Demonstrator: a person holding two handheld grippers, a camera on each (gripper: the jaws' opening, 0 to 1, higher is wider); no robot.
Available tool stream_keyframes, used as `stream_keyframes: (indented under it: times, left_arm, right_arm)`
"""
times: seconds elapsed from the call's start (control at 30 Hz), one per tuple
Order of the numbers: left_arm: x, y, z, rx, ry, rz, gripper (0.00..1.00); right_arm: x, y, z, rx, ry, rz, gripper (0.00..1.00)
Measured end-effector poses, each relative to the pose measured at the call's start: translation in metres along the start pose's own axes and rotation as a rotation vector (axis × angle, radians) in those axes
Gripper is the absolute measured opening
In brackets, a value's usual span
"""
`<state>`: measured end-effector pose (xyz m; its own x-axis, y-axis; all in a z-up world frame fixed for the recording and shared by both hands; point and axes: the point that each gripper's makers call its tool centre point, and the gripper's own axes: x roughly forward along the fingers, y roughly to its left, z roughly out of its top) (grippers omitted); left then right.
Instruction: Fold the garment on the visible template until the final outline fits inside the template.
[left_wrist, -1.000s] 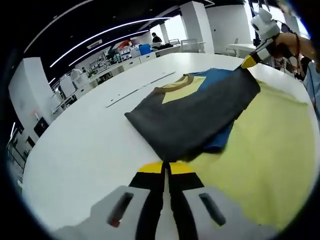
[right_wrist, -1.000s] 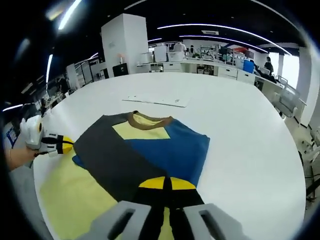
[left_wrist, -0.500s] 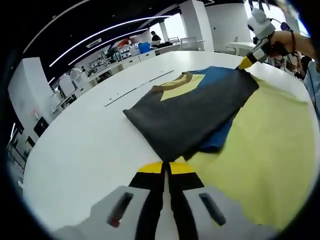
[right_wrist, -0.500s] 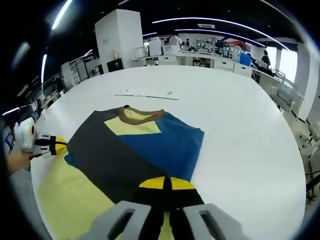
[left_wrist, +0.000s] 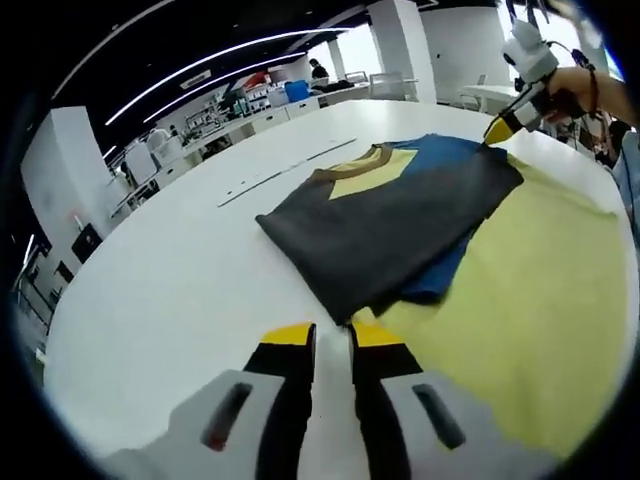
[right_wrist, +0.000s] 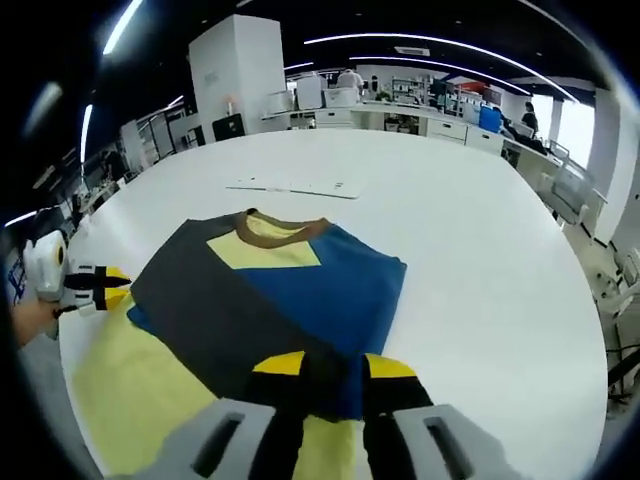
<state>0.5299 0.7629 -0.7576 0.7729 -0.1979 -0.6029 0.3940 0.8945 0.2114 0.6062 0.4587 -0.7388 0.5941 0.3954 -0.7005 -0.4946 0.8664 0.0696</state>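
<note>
The folded garment (left_wrist: 390, 225) lies on the yellow template (left_wrist: 530, 310), on the white table (left_wrist: 180, 290). The left gripper (left_wrist: 331, 337) is released just off the garment's near corner. The right gripper (right_wrist: 332, 365), jaws apart, straddles the garment's opposite edge

The folded garment (right_wrist: 270, 300) covers part of the yellow template (left_wrist: 520, 300), whose far side runs off the left gripper view's edge.
</note>
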Motion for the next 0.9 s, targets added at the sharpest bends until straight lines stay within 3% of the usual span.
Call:
stream_keyframes:
  times: [0.13, 0.2, 0.37, 0.7, 0.9]
  left_arm:
    - [-0.011, 0.001, 0.006, -0.090, -0.037, -0.024, 0.28]
    - [-0.015, -0.003, 0.011, -0.135, -0.071, -0.057, 0.40]
    - [-0.033, -0.004, 0.013, -0.139, -0.085, -0.083, 0.59]
    - [-0.062, -0.019, 0.017, -0.125, -0.104, -0.154, 0.83]
    - [-0.080, -0.033, 0.013, -0.099, -0.107, -0.204, 0.91]
  right_arm:
    - [-0.010, 0.010, -0.002, -0.009, 0.006, 0.045, 0.44]
    - [-0.015, 0.017, -0.008, 0.011, 0.031, 0.081, 0.53]
    - [-0.031, 0.031, -0.018, -0.008, 0.059, 0.140, 0.68]
    - [-0.061, 0.060, -0.045, -0.059, 0.139, 0.257, 0.88]
    - [-0.079, 0.069, -0.061, -0.113, 0.160, 0.284, 0.91]
